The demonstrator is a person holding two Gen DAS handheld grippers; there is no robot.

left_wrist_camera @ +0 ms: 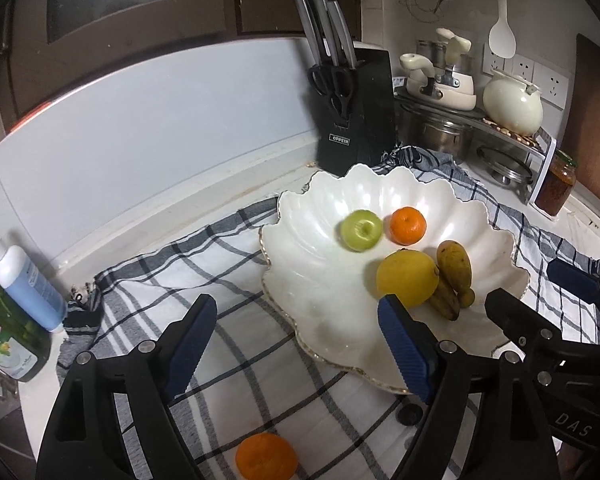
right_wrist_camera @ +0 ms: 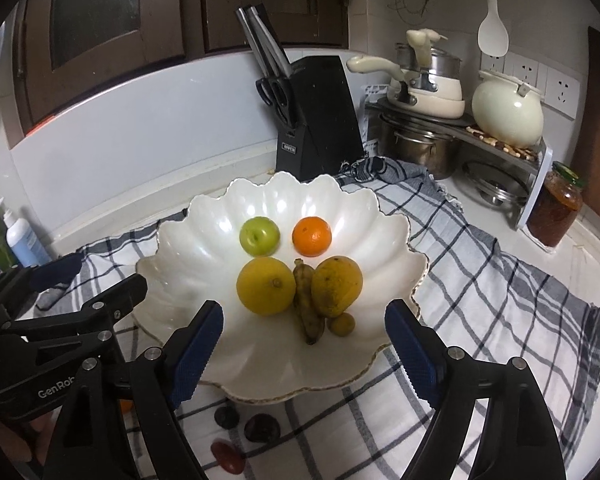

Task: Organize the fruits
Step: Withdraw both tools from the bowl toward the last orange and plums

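Both grippers hang over the near rim of the bowl, which sits on a checked cloth in the middle of the frame. The left gripper has its jaws spread wide with nothing between them, and the right gripper is spread just the same, empty too. In the bowl, an apple sits upper left and an orange upper right, apart from each other. Below them a lemon touches a small banana, with a mango on the banana's other side. A second orange lies on the cloth at the bottom edge of the left view, outside the bowl. Dark small fruits lie on the cloth below the bowl.
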